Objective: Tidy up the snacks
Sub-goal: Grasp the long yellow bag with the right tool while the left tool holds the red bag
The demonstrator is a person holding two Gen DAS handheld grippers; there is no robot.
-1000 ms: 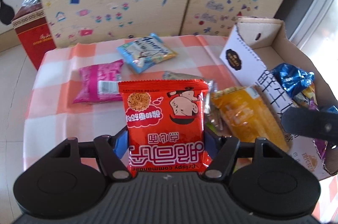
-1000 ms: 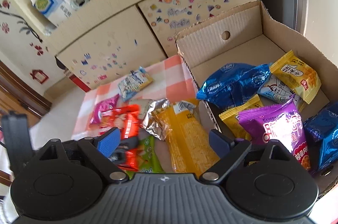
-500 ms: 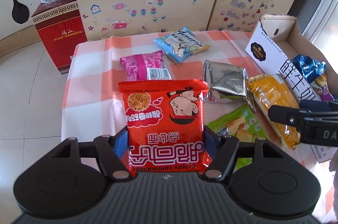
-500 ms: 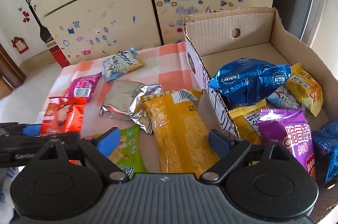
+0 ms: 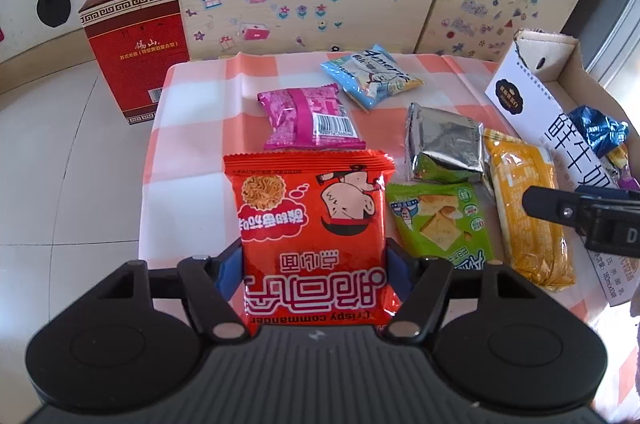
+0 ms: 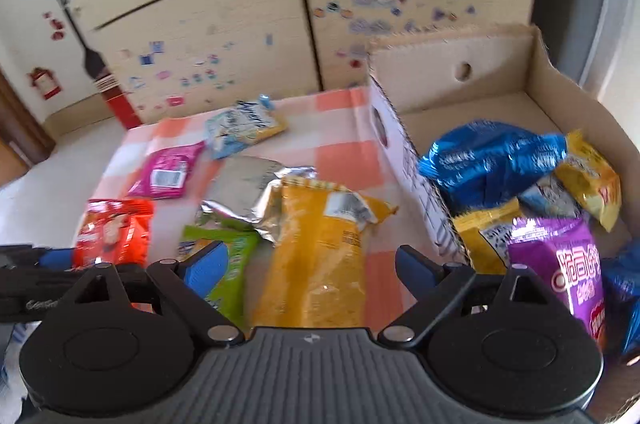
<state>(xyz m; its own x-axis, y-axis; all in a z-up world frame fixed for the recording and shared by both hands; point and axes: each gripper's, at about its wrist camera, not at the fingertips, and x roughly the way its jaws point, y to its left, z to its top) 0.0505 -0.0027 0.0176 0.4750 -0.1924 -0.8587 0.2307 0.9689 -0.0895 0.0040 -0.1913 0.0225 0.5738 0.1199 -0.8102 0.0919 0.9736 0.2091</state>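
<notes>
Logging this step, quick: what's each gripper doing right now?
Left gripper: closed on the red noodle snack packet.
Right gripper: open, holding nothing.

bright daylight — right view motion-blurred

An orange-and-white checked cloth (image 5: 192,128) covers the low surface that carries the snacks, with pale floor tiles around it. Seen from the left wrist, a pink packet (image 5: 308,116) lies near the cloth's centre, and a light blue packet (image 5: 370,74) sits at its one o'clock, close by. At the pink packet's three o'clock rests a crumpled silver packet (image 5: 444,144); a green cracker packet (image 5: 438,220) lies just beside it at six o'clock. A long yellow packet (image 5: 528,208) lies at the green one's three o'clock, alongside the white wall of an open cardboard box (image 5: 520,104) standing on the cloth's right edge.
</notes>
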